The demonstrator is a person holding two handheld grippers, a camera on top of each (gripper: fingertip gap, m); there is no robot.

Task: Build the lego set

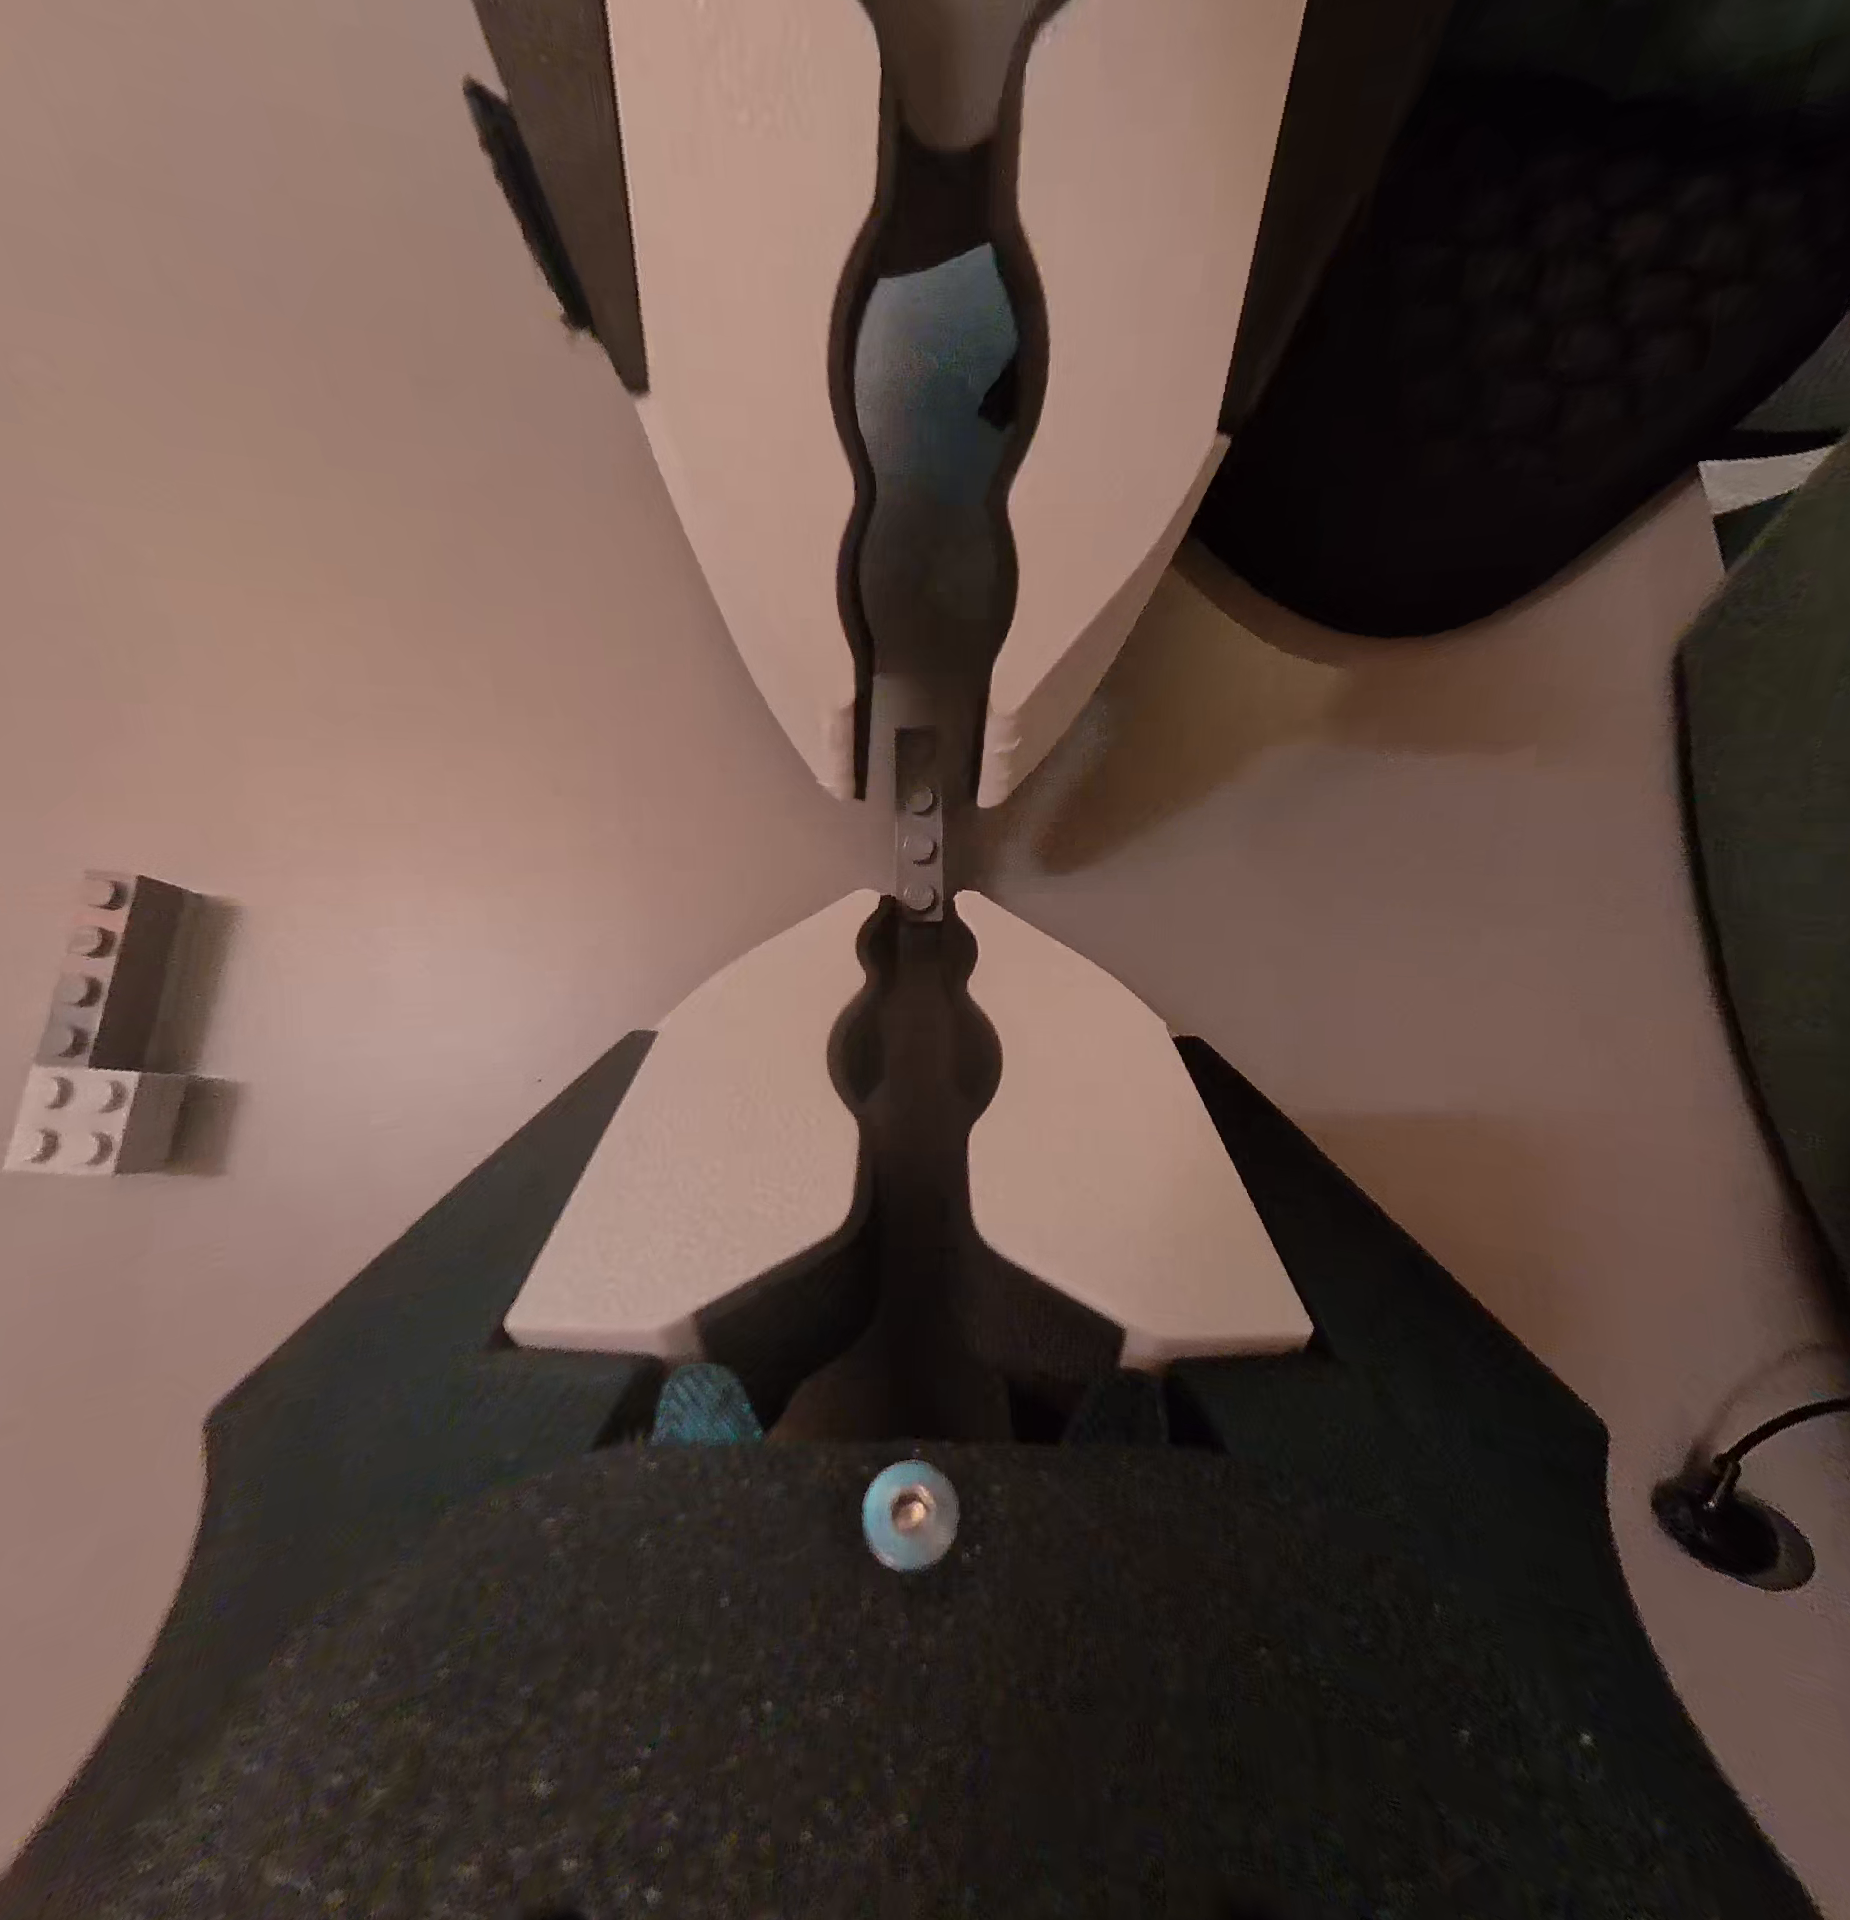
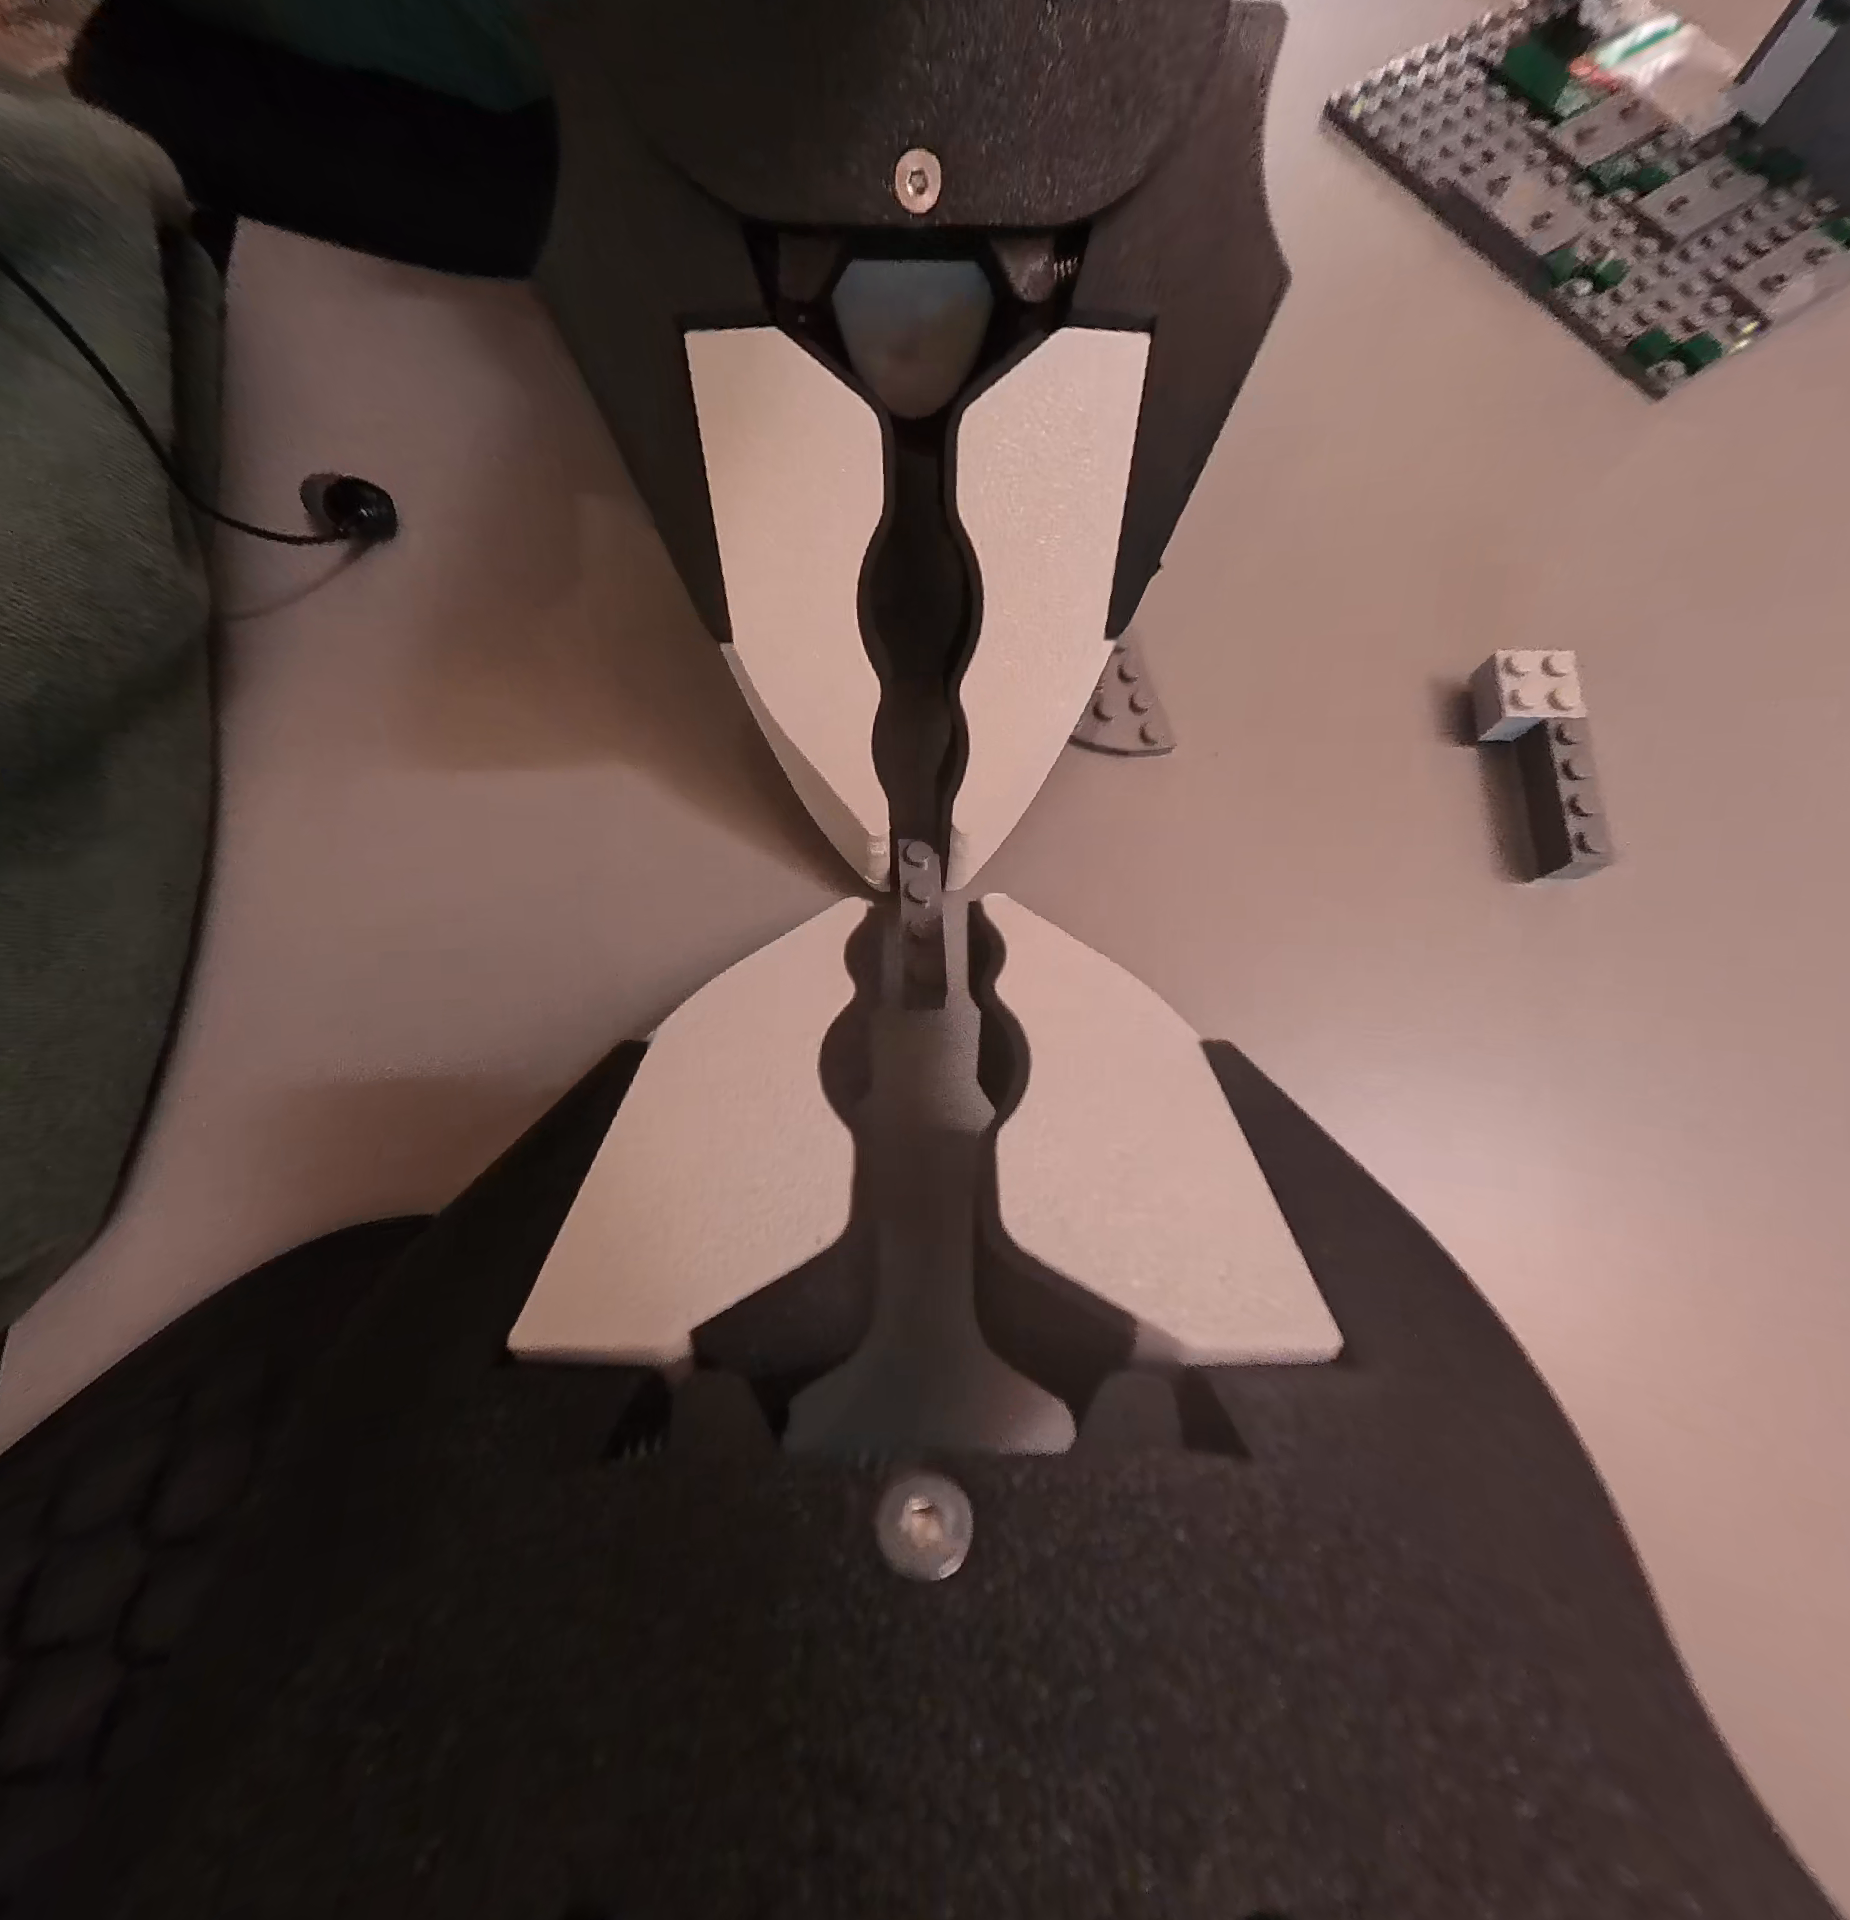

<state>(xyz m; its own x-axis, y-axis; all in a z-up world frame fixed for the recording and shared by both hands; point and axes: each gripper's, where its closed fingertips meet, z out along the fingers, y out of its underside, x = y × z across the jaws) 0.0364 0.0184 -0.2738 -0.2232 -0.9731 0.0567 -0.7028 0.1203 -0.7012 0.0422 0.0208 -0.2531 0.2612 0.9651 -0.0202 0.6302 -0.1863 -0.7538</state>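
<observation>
Left wrist view: left gripper point(image 1: 919, 914) and right gripper point(image 1: 916, 800) meet tip to tip over the table point(image 1: 381, 623).
Grip: both clamped on 1 thin grey plate point(image 1: 921, 847), 1 end each.
Right wrist view: same plate point(image 2: 919, 883) bridges right gripper point(image 2: 916, 935) and left gripper point(image 2: 916, 857).
Loose bricks point(image 2: 1539, 764): well apart, right.
Baseplate build point(image 2: 1627, 197): far corner.

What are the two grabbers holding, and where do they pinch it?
Both hold one thin grey Lego plate end to end: the left gripper pinches one end, the right gripper pinches the other.
</observation>
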